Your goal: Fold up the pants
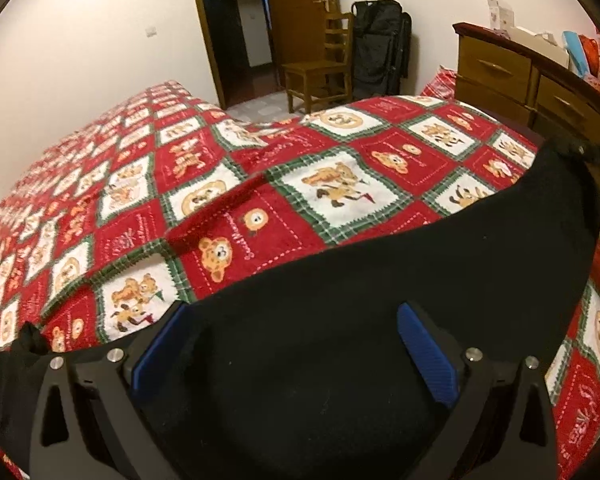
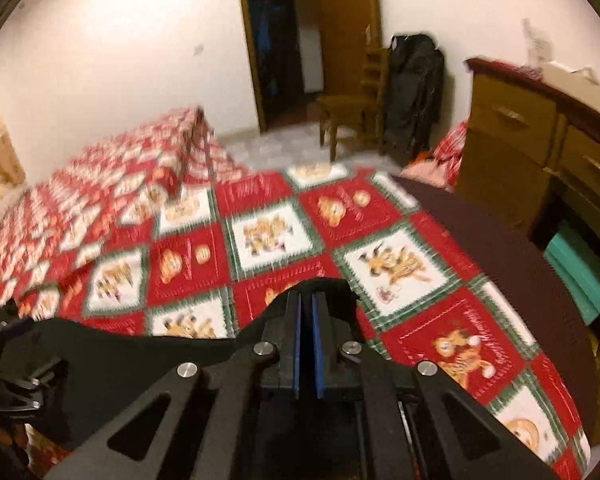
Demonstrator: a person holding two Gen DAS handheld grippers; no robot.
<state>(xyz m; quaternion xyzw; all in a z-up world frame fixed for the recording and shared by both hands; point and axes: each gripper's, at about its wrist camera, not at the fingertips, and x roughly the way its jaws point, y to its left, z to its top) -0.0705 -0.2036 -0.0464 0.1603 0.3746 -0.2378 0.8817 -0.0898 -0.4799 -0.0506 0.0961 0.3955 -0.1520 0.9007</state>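
Note:
The black pants (image 1: 420, 264) lie spread over the red Christmas bedspread (image 1: 228, 184) in the left wrist view and drape under and between my left gripper's blue pads. My left gripper (image 1: 296, 316) is open, its jaws wide apart over the cloth. In the right wrist view my right gripper (image 2: 306, 300) is shut on an edge of the black pants (image 2: 140, 356), which stretch leftward from the jaws. The left gripper (image 2: 4, 364) shows at the far left edge of that view, at the other end of the cloth.
A wooden chair (image 1: 320, 68) and a black bag (image 1: 380, 44) stand by the open door beyond the bed. A wooden dresser (image 1: 512, 72) stands to the right. A brown bed edge (image 2: 500, 240) runs along the right side.

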